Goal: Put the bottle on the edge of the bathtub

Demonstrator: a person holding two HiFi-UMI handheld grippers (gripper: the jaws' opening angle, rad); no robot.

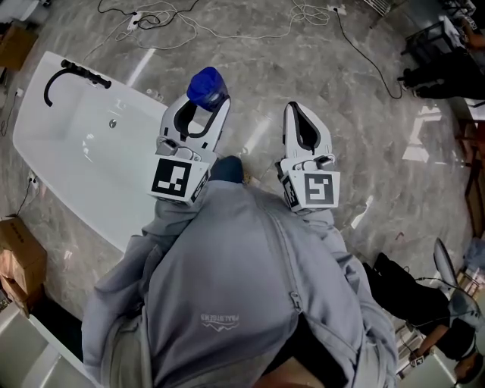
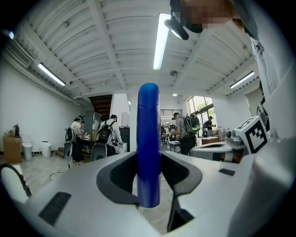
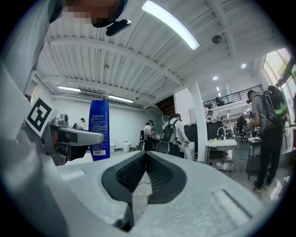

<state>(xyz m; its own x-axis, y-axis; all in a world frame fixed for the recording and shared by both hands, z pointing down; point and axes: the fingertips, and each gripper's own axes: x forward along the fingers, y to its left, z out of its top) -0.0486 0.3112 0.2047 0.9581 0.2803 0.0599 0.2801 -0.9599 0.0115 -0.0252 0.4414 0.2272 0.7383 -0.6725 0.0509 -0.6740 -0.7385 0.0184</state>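
A tall blue bottle [image 1: 206, 85] stands upright between the jaws of my left gripper [image 1: 198, 114], which is shut on its lower part. In the left gripper view the bottle [image 2: 148, 139] rises from between the pads of the left gripper [image 2: 149, 159] toward the ceiling. My right gripper [image 1: 301, 114] is held beside it, shut and empty; its pads [image 3: 138, 169] meet with nothing between them. The right gripper view also shows the bottle [image 3: 99, 129] to its left. The white bathtub [image 1: 67, 195] lies on the floor to the left of both grippers, apart from them.
A black faucet [image 1: 72, 73] curves over the tub's far end. Cables [image 1: 174, 19] trail over the marble floor beyond. A cardboard box [image 1: 19, 254] sits at the left, dark furniture [image 1: 447, 53] at the upper right, and a seated person [image 1: 424, 303] at the lower right.
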